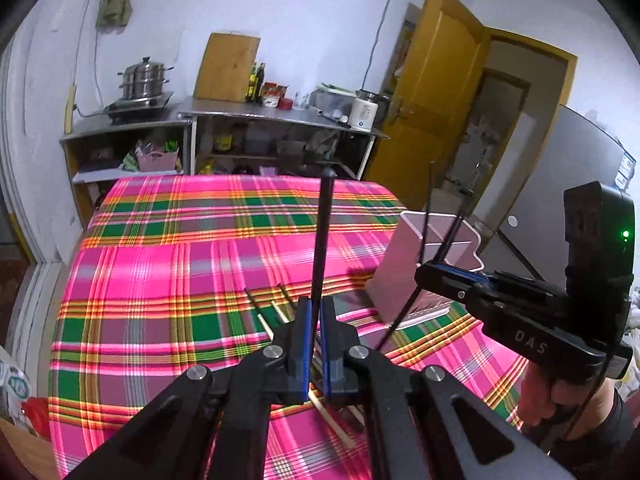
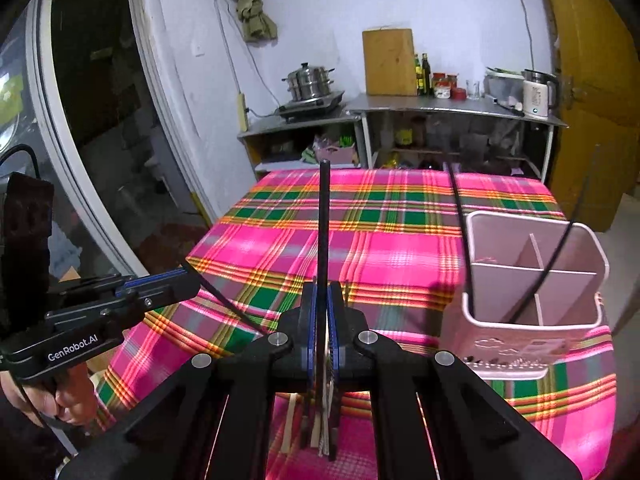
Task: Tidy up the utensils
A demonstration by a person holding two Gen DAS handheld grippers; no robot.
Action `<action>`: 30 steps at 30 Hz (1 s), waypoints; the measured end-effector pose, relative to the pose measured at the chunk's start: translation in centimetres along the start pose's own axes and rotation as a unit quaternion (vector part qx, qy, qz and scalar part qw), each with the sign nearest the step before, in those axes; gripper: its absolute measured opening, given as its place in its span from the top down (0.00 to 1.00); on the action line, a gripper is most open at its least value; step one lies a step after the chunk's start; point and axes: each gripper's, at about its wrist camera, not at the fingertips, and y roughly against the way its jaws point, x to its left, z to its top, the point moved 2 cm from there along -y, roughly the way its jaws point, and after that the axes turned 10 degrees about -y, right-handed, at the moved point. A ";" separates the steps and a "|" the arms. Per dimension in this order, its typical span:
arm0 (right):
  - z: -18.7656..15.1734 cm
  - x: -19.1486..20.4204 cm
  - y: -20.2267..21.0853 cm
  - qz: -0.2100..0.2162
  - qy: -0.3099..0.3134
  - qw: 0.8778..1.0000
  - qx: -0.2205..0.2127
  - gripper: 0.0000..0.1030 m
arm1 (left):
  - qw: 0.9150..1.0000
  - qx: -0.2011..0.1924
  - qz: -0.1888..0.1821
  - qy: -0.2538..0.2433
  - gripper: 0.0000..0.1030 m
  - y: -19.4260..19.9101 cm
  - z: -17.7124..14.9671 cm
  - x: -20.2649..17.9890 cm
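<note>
The left gripper (image 1: 315, 320) pinches 1 black chopstick (image 1: 323, 236) that points toward 12 o'clock, above the plaid tablecloth (image 1: 192, 248). The right gripper (image 2: 323, 312) clamps another black chopstick (image 2: 323, 220) the same way. The pink utensil holder (image 2: 532, 292) stands at 3 o'clock (2 black chopsticks already lean inside it). Loose wooden chopsticks (image 1: 334, 420) lie on the cloth below the left gripper.

A holder (image 2: 528, 292) stood on the tabletop's (image 2: 392, 240) right side with two chopsticks (image 2: 460, 224) in it. More chopsticks (image 1: 276, 308) lay left of it. Shelves (image 2: 452, 112) stood behind the tabletop.
</note>
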 end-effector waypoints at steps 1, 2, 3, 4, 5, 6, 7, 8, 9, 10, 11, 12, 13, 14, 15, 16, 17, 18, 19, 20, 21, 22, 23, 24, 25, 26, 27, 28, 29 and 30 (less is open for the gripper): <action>0.1 -0.1 0.5 0.000 -0.001 1.000 -0.005 0.95 | 1.000 -0.002 -0.001 -0.002 0.97 0.2 0.2 -0.3; 0.1 -0.3 0.8 0.000 -0.002 1.000 -0.008 0.95 | 1.000 -0.004 -0.002 -0.005 0.97 0.4 0.4 -0.6; 0.2 -0.4 1.2 -0.002 -0.002 1.000 -0.012 0.95 | 1.000 -0.005 -0.003 -0.007 0.97 0.5 0.5 -0.8; 0.2 -0.5 1.6 -0.003 -0.002 1.000 -0.016 0.95 | 1.000 -0.007 -0.004 -0.010 0.97 0.6 0.7 -1.0; 0.3 -0.6 2.1 -0.003 -0.004 1.000 -0.019 0.95 | 1.000 -0.008 -0.005 -0.012 0.97 0.8 0.9 -1.3; 0.3 -0.7 2.4 -0.004 -0.005 1.000 -0.023 0.95 | 1.000 -0.009 -0.006 -0.014 1.00 0.9 1.0 -1.5; 0.4 -0.9 2.9 -0.006 -0.007 1.000 -0.027 0.95 | 1.000 -0.011 -0.009 -0.017 1.00 1.1 1.2 -1.9; 0.3 -1.0 3.3 -0.008 -0.008 0.999 -0.030 0.95 | 1.000 -0.012 -0.011 -0.018 1.00 1.1 1.2 -2.1; 0.4 -1.1 3.5 -0.009 -0.008 0.999 -0.032 0.95 | 1.000 -0.013 -0.012 -0.020 1.00 1.2 1.3 -2.3; 0.4 -1.3 3.9 -0.010 -0.010 0.999 -0.035 0.95 | 1.000 -0.013 -0.014 -0.022 1.00 1.2 1.4 -2.6; 0.3 -1.4 4.1 -0.012 -0.011 0.999 -0.036 0.95 | 0.999 -0.013 -0.017 -0.025 1.00 1.2 1.4 -2.9; 0.2 -1.5 4.3 -0.014 -0.012 0.999 -0.037 0.95 | 0.999 -0.012 -0.018 -0.026 1.00 1.1 1.4 -3.2; 0.2 -1.6 4.4 -0.016 -0.012 0.999 -0.037 0.95 | 0.999 -0.010 -0.019 -0.028 1.00 0.9 1.3 -3.3; 0.1 -1.8 4.6 -0.018 -0.014 0.999 -0.037 0.95 | 0.999 -0.009 -0.020 -0.028 1.00 0.8 1.2 -3.3; 0.0 -1.9 4.7 -0.019 -0.016 0.999 -0.038 0.95 | 0.999 -0.009 -0.019 -0.028 1.00 0.6 1.1 -3.3; -0.1 -2.1 4.9 -0.021 -0.019 0.999 -0.038 0.95 | 1.000 -0.007 -0.015 -0.025 1.00 0.4 0.9 -3.1; -0.2 -2.3 5.0 -0.023 -0.020 0.999 -0.039 0.95 | 1.000 -0.004 -0.015 -0.019 1.00 0.1 0.8 -2.8; -0.4 -2.4 5.1 -0.023 -0.022 0.999 -0.039 0.95 | 1.000 0.002 -0.018 -0.013 1.00 -0.3 0.6 -2.5; -0.4 -2.5 5.2 -0.025 -0.024 0.999 -0.039 0.95 | 1.000 0.007 -0.017 -0.007 1.00 -0.7 0.4 -2.2; -0.5 -2.7 5.2 -0.026 -0.025 0.999 -0.040 0.95 | 1.000 0.013 -0.013 -0.004 1.00 -1.2 0.3 -1.9; -0.4 -3.0 5.4 -0.027 -0.027 0.999 -0.040 0.95 | 1.000 0.018 -0.012 -0.001 1.00 -1.7 0.1 -1.7; -0.4 -3.1 5.4 -0.028 -0.029 0.998 -0.040 0.95 | 1.000 0.022 -0.014 0.001 0.99 -2.1 0.0 -1.6; -0.3 -3.3 5.4 -0.029 -0.031 0.998 -0.040 0.95 | 0.999 0.030 -0.016 0.003 0.98 -2.7 -0.2 -1.5; -0.2 -3.5 5.4 -0.029 -0.033 0.998 -0.040 0.95 | 0.999 0.035 -0.016 0.004 0.97 -3.2 -0.2 -1.4; -0.2 -3.6 5.4 -0.030 -0.034 0.998 -0.040 0.95 | 0.999 0.042 -0.014 0.003 0.96 -4.0 -0.4 -1.1; -0.1 -3.6 5.3 -0.031 -0.035 0.998 -0.040 0.95 | 0.999 0.046 -0.015 0.001 0.95 -4.5 -0.5 -1.0; -0.1 -3.7 5.3 -0.031 -0.036 0.998 -0.041 0.95 | 0.999 0.051 -0.015 -0.002 0.92 -5.1 -0.6 -0.9; 0.0 -3.8 5.4 -0.032 -0.037 0.998 -0.042 0.95 | 0.998 0.056 -0.015 -0.004 0.89 -5.8 -0.6 -0.8; -0.1 -3.8 5.5 -0.033 -0.037 0.998 -0.043 0.95 | 0.998 0.062 -0.015 -0.008 0.88 -6.6 -0.7 -0.6; -0.1 -3.8 5.6 -0.033 -0.037 0.998 -0.044 0.95 | 0.997 0.068 -0.017 -0.011 0.86 -7.5 -0.7 -0.5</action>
